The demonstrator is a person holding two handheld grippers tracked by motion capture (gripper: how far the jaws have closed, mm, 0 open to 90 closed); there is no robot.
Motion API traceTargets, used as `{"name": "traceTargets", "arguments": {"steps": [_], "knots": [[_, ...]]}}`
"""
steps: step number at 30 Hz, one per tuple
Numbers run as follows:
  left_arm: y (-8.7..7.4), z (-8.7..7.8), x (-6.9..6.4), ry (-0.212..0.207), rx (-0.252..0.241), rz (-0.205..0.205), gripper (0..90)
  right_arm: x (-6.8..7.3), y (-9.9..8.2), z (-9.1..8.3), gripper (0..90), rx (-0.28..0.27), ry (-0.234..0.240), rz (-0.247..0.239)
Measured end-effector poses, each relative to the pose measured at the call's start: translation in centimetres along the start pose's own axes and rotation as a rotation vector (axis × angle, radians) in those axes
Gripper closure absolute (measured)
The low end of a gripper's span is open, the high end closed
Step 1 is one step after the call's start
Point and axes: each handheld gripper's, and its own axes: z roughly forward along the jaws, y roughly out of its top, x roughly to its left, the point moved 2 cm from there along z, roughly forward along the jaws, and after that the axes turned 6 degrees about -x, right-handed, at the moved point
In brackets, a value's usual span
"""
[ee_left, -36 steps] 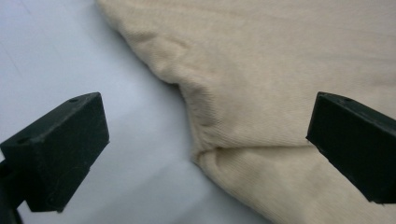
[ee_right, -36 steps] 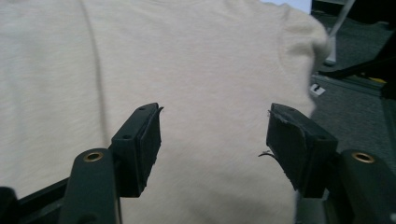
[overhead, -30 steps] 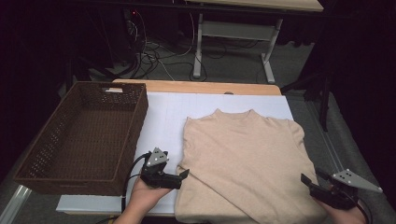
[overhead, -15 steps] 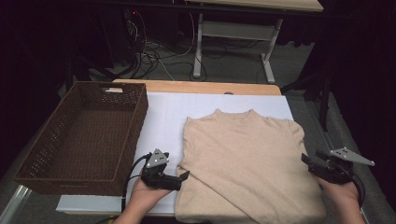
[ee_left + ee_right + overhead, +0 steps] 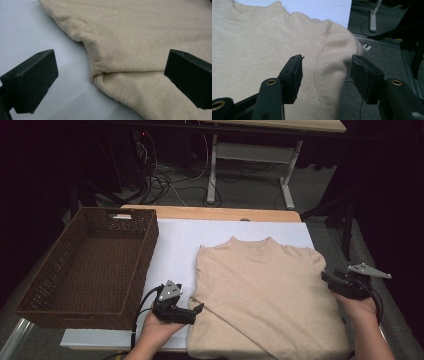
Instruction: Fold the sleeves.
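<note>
A cream knit sweater (image 5: 265, 300) lies flat on the white table cover (image 5: 175, 250), collar toward the far edge, its hem hanging at the near edge. Its right shoulder and side reach the cover's right edge, where the grey floor (image 5: 382, 50) drops away, so there is no bare cover on that side. On the left, a strip of bare white cover runs between the sweater and the brown wicker basket (image 5: 90, 265), which sits along the table's left edge with its near corner past the cover. More bare cover lies beyond the collar, up to the wooden table rim (image 5: 210, 213).

The left gripper (image 5: 197, 310) rests low on that bare strip, its 2 jaws standing wide apart and gripping nothing. In the left gripper view the sweater's folded left edge (image 5: 96, 75) lies between them, touching neither.

The right gripper (image 5: 326, 277) sits at the right edge by the sweater's shoulder. Its jaws have just been closing and stand partly apart, with the shoulder seam (image 5: 322, 65) between them; the pads do not press the knit.
</note>
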Motion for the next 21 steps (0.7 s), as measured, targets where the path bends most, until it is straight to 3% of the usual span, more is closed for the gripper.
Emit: {"name": "traceTargets", "arguments": {"steps": [8,16,18,21], "knots": [[0.0,-0.1,-0.5,-0.008,0.011,0.024,0.0,-1.3,0.1,3.2,49.4,0.059,-0.01,0.017],[-0.2,-0.2,-0.5,-0.009,0.013,0.022,0.0,-1.6,-0.1,5.7,45.8,0.133,0.005,0.048],[-0.2,-0.2,-0.5,-0.003,0.014,0.029,0.0,-1.6,-0.2,6.0,48.0,0.132,0.007,0.061],[-0.2,-0.4,-0.6,-0.002,0.012,0.04,0.0,-1.5,-0.3,6.2,58.7,0.117,0.019,0.068]]}}
